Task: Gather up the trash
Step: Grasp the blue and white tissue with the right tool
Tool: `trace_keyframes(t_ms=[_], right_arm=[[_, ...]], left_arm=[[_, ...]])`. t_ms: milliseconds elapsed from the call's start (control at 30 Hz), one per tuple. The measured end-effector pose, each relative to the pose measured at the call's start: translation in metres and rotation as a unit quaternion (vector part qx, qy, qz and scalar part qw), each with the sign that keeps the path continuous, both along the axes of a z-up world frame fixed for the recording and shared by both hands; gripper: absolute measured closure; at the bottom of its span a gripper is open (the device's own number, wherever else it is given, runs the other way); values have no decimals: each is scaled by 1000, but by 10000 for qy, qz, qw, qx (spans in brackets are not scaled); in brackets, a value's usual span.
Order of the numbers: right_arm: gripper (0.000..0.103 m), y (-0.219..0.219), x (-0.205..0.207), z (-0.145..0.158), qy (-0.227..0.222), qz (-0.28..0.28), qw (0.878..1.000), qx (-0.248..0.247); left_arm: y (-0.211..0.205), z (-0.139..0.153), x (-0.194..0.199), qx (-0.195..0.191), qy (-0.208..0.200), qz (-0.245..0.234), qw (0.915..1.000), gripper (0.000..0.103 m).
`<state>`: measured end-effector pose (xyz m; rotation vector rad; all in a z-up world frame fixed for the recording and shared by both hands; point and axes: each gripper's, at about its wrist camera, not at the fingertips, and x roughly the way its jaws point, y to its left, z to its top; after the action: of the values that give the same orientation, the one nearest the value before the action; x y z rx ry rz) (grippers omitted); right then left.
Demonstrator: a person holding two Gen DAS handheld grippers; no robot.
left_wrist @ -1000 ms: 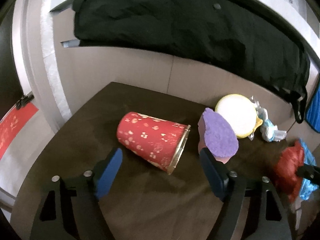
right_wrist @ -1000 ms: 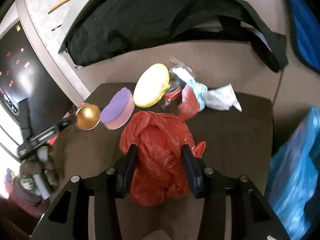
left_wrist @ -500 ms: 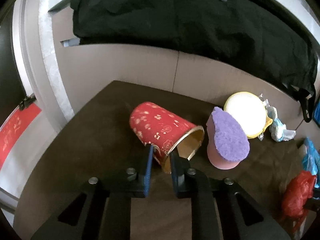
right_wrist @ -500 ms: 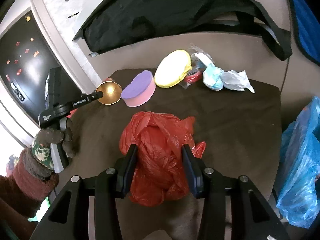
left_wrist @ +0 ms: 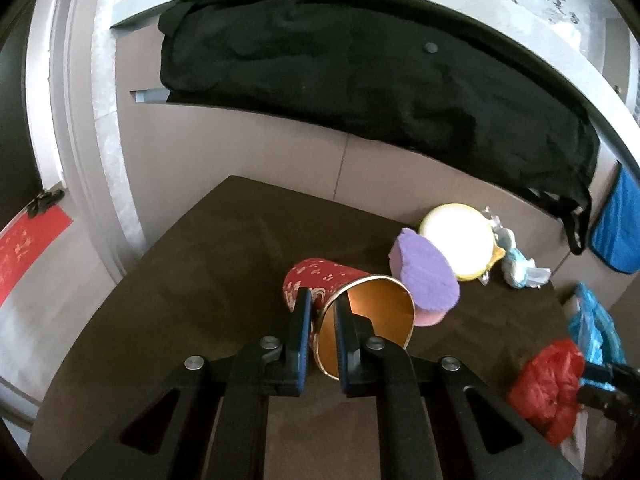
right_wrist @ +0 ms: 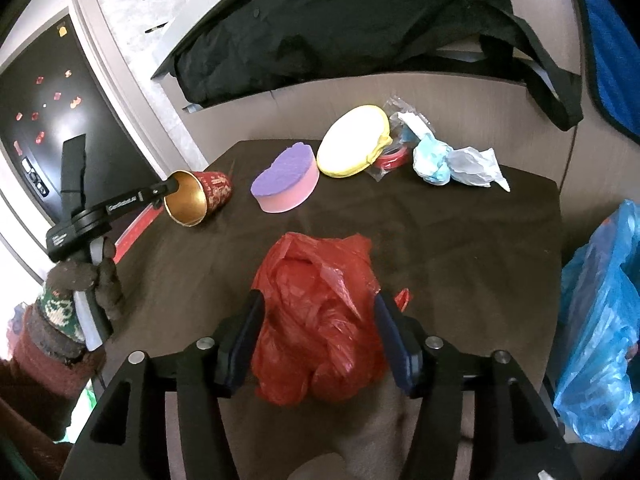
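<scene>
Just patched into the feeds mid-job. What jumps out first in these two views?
The crumpled red plastic bag dominates the right wrist view, squeezed between the right gripper fingers near the front of the dark table. At the table's left edge, the left gripper pinches the rim of a red paper cup with a gold lining. Behind it lie a purple sponge and a yellow sponge.

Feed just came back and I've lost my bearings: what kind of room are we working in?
Probably a home living area: a small dark table against a wall, a black coat draped on the ledge above, and sponges among the trash.
</scene>
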<state>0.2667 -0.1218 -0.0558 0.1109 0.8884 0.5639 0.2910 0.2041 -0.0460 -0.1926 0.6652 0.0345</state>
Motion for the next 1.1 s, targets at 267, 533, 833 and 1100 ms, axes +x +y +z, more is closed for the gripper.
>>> trace_keyframes(t_ms=[267,533,833,1100], right_arm=[[39,-11,23,23,-832,-524,9935,-578],[39,3,125,3,-967,-518,9862,-1241],[62,30,179,-36,-517,-204,9824,-1786],[68,-1,131,6,-403,-328,9956,-785]], left_arm=[[-8,-10,5,55,151,-132,9998,91],[-2,-22,20,29,293,-63,9995,90],[3,-28,33,-96,311,-102,9994,77],[-1,-21,39,-120,104,-50,9999,91]])
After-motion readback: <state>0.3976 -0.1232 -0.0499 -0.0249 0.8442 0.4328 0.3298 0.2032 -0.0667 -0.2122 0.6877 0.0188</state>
